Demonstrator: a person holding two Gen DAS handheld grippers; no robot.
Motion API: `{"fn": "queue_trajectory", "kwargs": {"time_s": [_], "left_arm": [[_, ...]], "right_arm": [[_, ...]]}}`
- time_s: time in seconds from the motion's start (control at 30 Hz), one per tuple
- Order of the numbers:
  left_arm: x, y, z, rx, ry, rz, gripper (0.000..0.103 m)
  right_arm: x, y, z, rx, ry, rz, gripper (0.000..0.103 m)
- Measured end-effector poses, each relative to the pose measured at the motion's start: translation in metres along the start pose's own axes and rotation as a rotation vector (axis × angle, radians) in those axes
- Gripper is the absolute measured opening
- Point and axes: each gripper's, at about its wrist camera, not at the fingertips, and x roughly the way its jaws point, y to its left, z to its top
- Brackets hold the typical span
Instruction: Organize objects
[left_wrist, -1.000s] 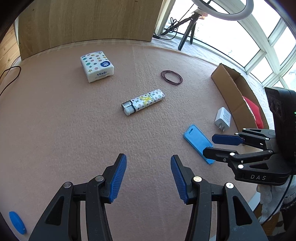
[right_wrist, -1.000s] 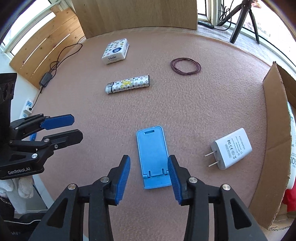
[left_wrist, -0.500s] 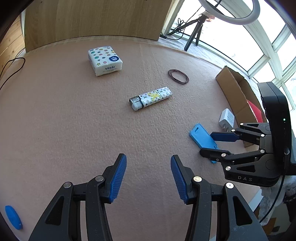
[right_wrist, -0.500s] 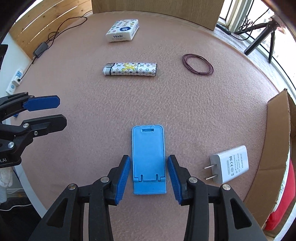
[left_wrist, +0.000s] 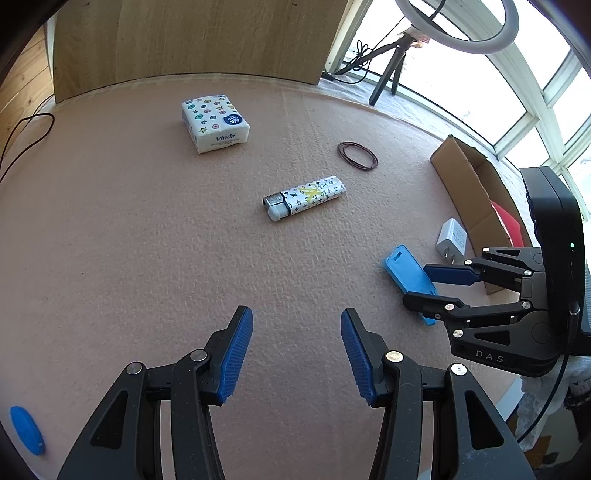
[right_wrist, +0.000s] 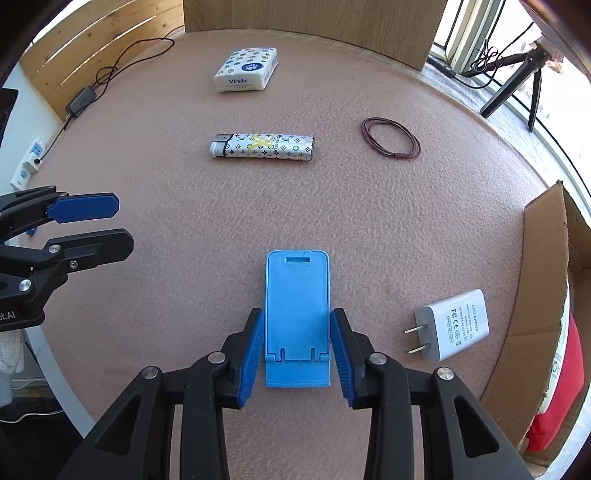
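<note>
A blue phone stand lies flat on the pinkish table. My right gripper is open and straddles the stand's near end, one pad on each side with a thin gap. In the left wrist view the same stand sits between the right gripper's fingers. My left gripper hovers open over bare table, holding nothing. A patterned lighter, a tissue pack, a brown hair band loop and a white charger lie apart on the table.
An open cardboard box with something red inside stands at the table's right edge, just past the charger. A small blue object lies near the left front edge. A wooden board and a tripod stand beyond the far edge.
My right gripper has moved forward and lower, so its fingers now flank the blue stand's near end. The left gripper has shifted only slightly and stays open.
</note>
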Motion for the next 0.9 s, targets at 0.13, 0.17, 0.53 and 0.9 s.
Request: {"fn": "queue_trajectory", "kwargs": {"time_s": [0.13,0.17,0.53,0.9], "left_arm": [[-0.001,-0.001,0.0,0.003,0.0,0.001,0.053],[0.0,-0.002,0.0,0.005,0.001,0.002,0.053],[0.001,-0.016,0.005,0.031,0.003,-0.001,0.053],[0.006,-0.023,0.007,0.027,0.01,0.02,0.053]], "right_arm": [[-0.018,-0.011,-0.006,0.026,-0.038,0.006,0.033],[-0.019,-0.005,0.001,0.038,-0.049,0.003,0.033],[-0.07,-0.099,-0.002,0.254,-0.179,-0.075,0.033],[-0.077,-0.208,-0.028,0.49,-0.204,-0.164,0.033]]}}
